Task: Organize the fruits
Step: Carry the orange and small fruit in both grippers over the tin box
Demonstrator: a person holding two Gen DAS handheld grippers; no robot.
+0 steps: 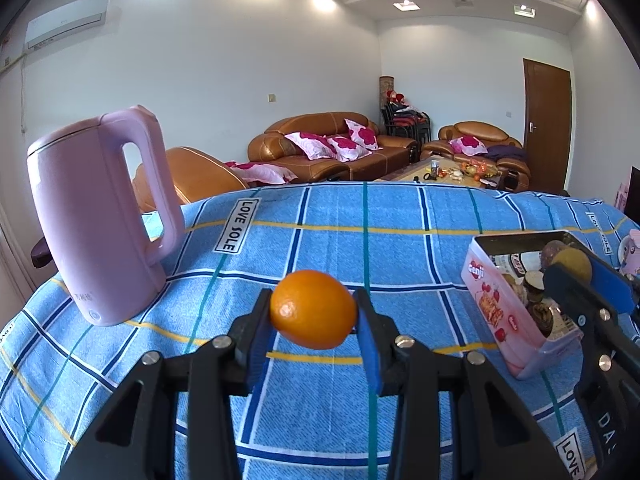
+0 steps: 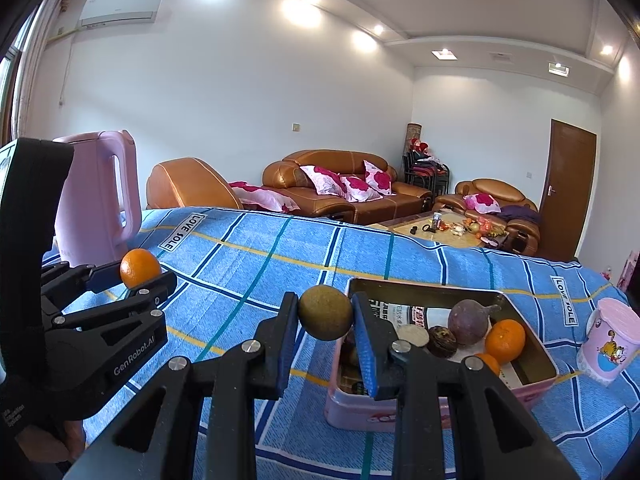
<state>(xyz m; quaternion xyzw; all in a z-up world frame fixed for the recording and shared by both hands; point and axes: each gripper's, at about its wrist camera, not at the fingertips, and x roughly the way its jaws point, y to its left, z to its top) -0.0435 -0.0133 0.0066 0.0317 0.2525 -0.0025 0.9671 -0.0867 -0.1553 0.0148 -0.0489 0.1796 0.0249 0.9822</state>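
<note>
My left gripper (image 1: 314,310) is shut on an orange (image 1: 313,309) and holds it above the blue checked cloth; the orange also shows in the right wrist view (image 2: 140,268). My right gripper (image 2: 325,318) is shut on a brown-green round fruit (image 2: 325,313), held over the left end of the pink tin box (image 2: 536,388). The tin holds a purple fruit (image 2: 469,321), an orange (image 2: 505,340), a dark round fruit (image 2: 442,342) and other pieces. In the left wrist view the tin (image 1: 488,300) sits at the right, with the right gripper (image 1: 570,270) over it.
A pink kettle (image 1: 96,216) stands at the table's left. A pink cartoon cup (image 2: 608,340) stands right of the tin. The table is covered by a blue checked cloth (image 1: 340,248). Brown sofas (image 1: 332,146) and a coffee table are beyond the far edge.
</note>
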